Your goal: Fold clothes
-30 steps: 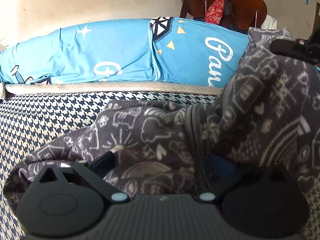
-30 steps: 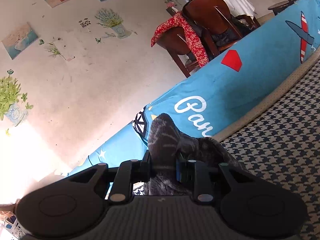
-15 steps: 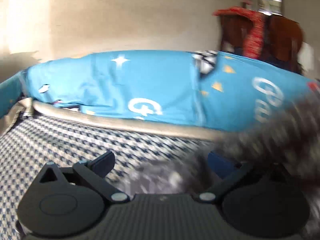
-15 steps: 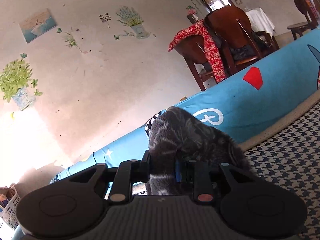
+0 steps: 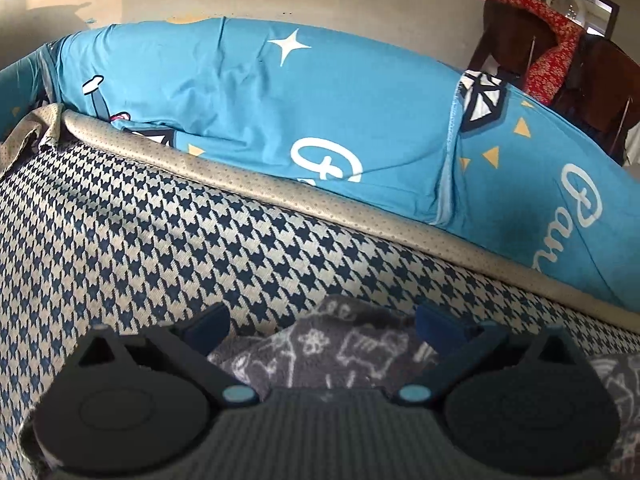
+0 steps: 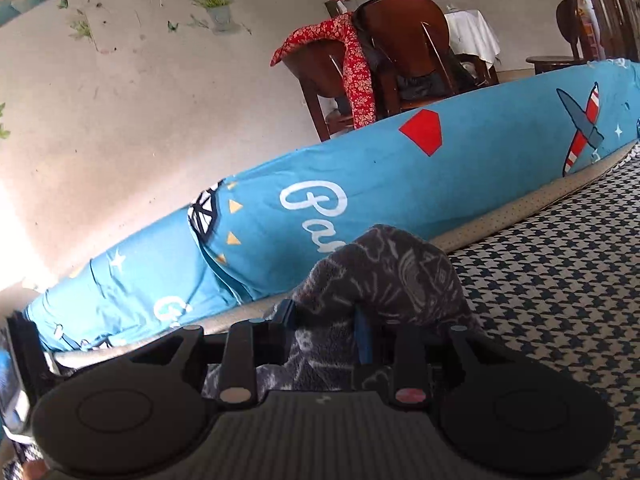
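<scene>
The garment is a dark grey fleece with white doodle prints. In the left wrist view a flat part of the garment (image 5: pixel 332 350) lies on the houndstooth cover (image 5: pixel 160 248). My left gripper (image 5: pixel 320 324) is open, its blue-tipped fingers spread wide on either side of that cloth. In the right wrist view my right gripper (image 6: pixel 325 326) is shut on a bunch of the garment (image 6: pixel 384 272), which humps up just past the fingers. The cloth's far side is hidden behind the hump.
A long blue printed bolster (image 5: pixel 320 120) runs along the back edge of the houndstooth cover (image 6: pixel 560 280), with a beige piped border (image 5: pixel 280 196) between them. Behind stand dark wooden chairs (image 6: pixel 400 40) with a red floral cloth (image 6: pixel 356 72) draped over one.
The raised mass of grey cloth has left the left view; only a flat patch stays between its open fingers. The right gripper has come lower, still clamped on the cloth.
</scene>
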Tool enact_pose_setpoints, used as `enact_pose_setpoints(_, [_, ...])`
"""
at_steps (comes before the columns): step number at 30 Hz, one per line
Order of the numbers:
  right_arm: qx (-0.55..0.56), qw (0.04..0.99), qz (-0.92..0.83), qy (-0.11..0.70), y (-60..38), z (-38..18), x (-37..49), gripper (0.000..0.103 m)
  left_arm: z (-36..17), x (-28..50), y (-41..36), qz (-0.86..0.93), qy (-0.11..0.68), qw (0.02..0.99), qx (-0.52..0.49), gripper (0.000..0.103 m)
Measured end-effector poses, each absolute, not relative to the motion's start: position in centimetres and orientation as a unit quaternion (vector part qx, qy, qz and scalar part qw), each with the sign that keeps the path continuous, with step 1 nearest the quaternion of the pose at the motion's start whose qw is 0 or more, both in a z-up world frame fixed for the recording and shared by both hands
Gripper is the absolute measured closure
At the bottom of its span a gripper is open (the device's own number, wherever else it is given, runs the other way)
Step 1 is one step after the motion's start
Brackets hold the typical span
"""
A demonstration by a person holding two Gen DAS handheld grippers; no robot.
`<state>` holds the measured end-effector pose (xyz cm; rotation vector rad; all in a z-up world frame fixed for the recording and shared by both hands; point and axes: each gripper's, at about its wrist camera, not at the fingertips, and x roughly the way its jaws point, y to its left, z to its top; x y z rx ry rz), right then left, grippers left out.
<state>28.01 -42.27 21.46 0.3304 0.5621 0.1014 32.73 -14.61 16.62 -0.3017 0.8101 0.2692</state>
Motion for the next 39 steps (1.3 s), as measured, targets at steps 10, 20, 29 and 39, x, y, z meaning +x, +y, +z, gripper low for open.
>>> enact_pose_setpoints(10, [0.154,0.939,0.027,0.307,-42.4,20.8,28.3,0.064,17.8,30.0,-17.9,0.048,0.411,0.905,-0.100,0.000])
enact_pose_setpoints(20, [0.163,0.942,0.016,0.294,-44.5,22.1,27.7,0.040,18.8,27.1,-19.7,-0.005,0.414,0.909,-0.050,0.000])
enact_pose_setpoints(29, [0.164,0.924,0.074,0.338,-45.5,21.3,27.3,0.011,18.8,26.5,-18.6,-0.001,0.421,0.906,-0.042,0.000])
enact_pose_setpoints(39, [0.129,0.881,0.098,0.444,-43.1,16.8,27.9,0.010,18.6,26.5,-18.7,-0.003,0.428,0.903,-0.036,0.000])
